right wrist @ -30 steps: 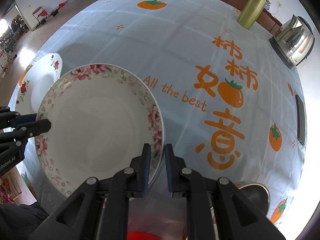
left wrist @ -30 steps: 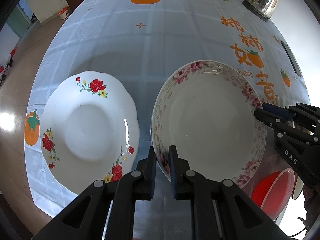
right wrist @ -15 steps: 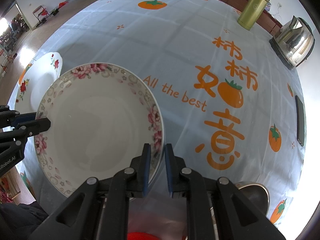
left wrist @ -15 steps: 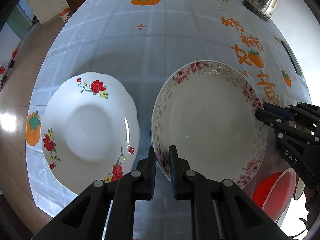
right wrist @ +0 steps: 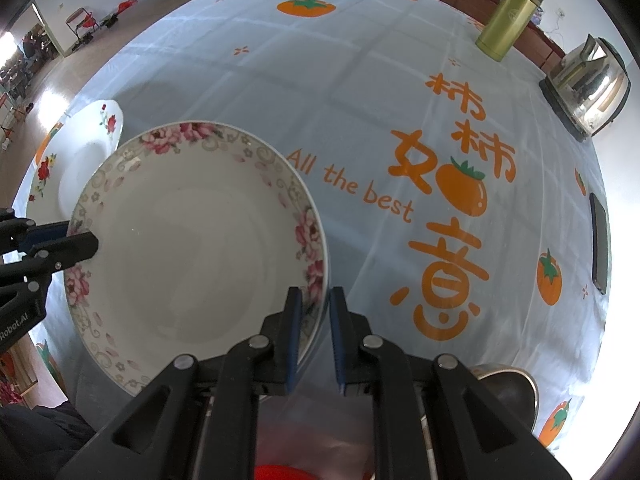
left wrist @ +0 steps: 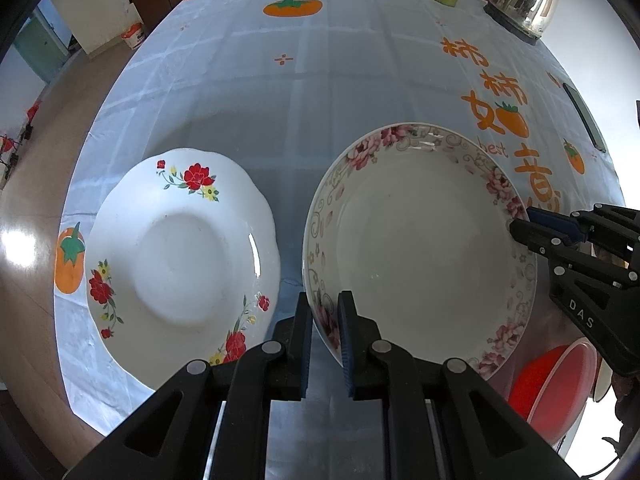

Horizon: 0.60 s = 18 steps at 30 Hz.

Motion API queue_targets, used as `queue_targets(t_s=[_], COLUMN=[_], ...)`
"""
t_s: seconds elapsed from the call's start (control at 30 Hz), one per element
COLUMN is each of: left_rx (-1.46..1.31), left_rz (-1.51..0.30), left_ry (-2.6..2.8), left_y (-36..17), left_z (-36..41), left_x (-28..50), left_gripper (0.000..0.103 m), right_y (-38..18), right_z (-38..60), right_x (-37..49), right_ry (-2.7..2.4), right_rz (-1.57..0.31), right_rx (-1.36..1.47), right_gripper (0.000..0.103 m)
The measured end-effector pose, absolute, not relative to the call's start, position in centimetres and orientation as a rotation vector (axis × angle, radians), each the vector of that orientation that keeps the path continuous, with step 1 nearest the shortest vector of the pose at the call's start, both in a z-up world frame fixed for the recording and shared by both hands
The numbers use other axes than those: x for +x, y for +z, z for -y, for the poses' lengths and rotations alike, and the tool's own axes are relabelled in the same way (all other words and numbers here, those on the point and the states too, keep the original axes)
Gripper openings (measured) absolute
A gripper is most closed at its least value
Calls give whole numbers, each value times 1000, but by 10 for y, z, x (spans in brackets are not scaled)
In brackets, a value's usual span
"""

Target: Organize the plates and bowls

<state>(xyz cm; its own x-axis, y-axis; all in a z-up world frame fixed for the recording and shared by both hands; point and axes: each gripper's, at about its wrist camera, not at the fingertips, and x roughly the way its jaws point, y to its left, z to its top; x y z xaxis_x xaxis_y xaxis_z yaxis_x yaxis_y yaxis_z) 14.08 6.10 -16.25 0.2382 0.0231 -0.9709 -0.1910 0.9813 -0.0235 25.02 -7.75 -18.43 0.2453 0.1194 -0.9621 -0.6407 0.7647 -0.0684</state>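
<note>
While both grippers point steeply down at the tablecloth (left wrist: 320,92):

Left wrist view
- Left gripper (left wrist: 325,312): narrow, clamped on the near-left rim of the pink plate (left wrist: 420,248).
- Right gripper (left wrist: 520,226): pinching the plate's right rim.
- Pink plate: held above the cloth.
- White plate (left wrist: 180,264): on the cloth, just left of the pink one.
- Red bowl (left wrist: 552,388): lower right, beyond the table edge.

Right wrist view
- Right gripper (right wrist: 312,312): narrow, gripping the pink plate (right wrist: 192,256) at its right rim.
- Left gripper (right wrist: 86,242): on the opposite rim.
- White plate (right wrist: 80,152): partly hidden behind.
</note>
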Motion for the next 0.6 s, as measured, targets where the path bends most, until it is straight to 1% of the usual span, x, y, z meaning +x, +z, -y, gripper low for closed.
queue_targets(t_s=[0.3,0.6], left_rx=[-90,-92], left_rz=[-1287,-1272], left_ry=[159,165], left_y=[-164,-165], left_z=[-56,-57], left_x=[140,138], left_gripper=[16,16], right_y=[-185,-185], right_z=[77,76], right_x=[250,249], right_ry=[550,547], right_rz=[-1220,-1219], right_rx=[-511,-524], right_gripper=[14,14])
